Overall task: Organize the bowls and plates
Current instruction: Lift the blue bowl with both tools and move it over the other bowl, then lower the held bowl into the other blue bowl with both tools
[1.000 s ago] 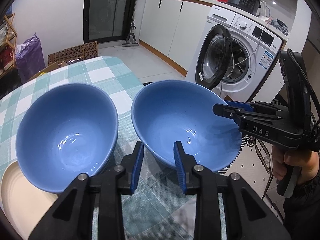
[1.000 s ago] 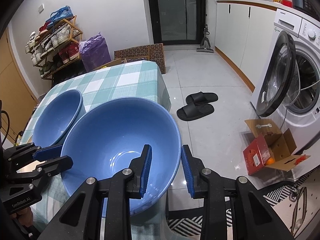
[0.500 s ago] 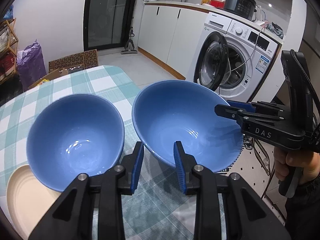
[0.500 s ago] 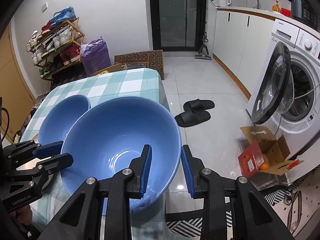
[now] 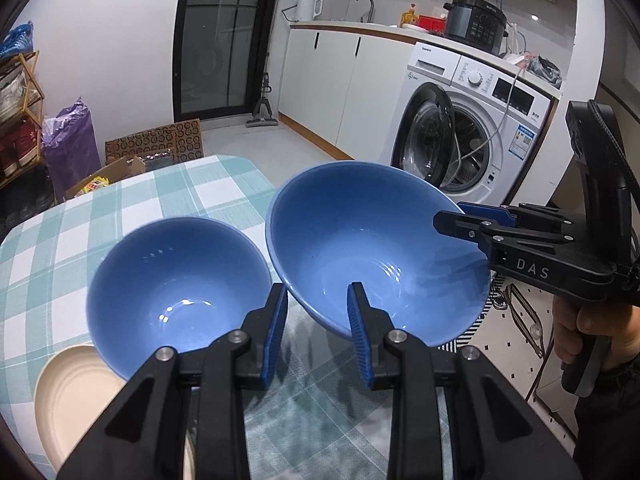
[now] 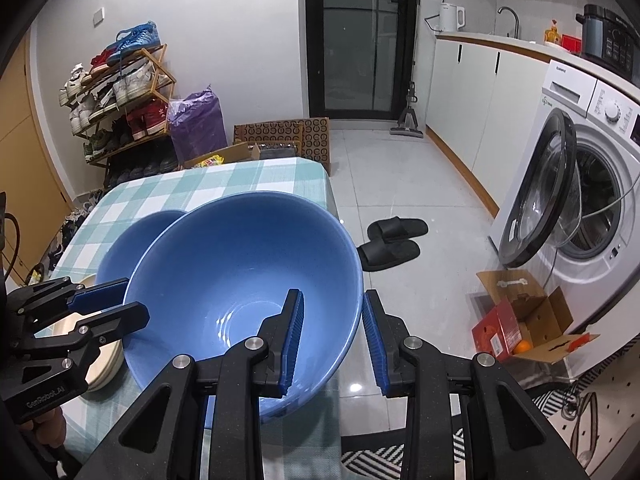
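A large blue bowl hangs tilted above the checked table, held from two sides. My left gripper is shut on one side of the rim, one pad inside and one outside. My right gripper is shut on the rim across from it. A second, smaller-looking blue bowl rests on the table to the left, below the lifted one. Beside it lie cream plates, partly hidden by the bowls and my left gripper.
The table's far edge drops to a tiled floor with black slippers and an open cardboard box. A washing machine with its door open stands to the right. A shoe rack is at the back left.
Both grippers have risen with the large blue bowl between them. The second bowl, the cream plates and the table now look lower and farther away.
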A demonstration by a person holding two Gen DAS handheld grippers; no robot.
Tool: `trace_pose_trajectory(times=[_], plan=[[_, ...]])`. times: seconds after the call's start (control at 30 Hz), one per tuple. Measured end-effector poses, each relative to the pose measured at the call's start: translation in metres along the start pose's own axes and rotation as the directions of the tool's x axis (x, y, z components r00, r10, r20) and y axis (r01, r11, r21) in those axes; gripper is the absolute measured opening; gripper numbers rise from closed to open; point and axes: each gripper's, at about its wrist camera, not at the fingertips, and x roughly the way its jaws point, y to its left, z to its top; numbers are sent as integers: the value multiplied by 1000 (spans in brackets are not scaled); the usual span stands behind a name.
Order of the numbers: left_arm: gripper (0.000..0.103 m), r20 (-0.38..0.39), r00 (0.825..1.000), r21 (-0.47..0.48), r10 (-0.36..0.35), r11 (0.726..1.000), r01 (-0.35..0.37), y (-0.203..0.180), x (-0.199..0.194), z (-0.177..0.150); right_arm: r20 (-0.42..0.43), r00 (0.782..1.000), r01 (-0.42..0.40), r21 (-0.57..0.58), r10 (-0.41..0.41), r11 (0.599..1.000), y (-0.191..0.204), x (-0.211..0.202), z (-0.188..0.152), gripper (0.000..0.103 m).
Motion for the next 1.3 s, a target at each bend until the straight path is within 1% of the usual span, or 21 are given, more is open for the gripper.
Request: trace_pose_trajectory(times=[0.37,0.67,0.97,1.3], plan=[[29,57,998,-15,27,1000,-26,20,-21,11,42,999,4,-18,-3,1000,29,-13,22,31],[29,93,993,-24,68,998,-66,42,-35,18,69,997,-14,-40,17,999,57,-18,38,31],[29,121,985,-28,125,992,-122,60,-47,21,78,995,-49,-64,54,997,79,-13,49,31],[29,134,975,-62,177,983,-170,82,-54,18,77,993,-83,-92,91,992,106,-2,58,31]])
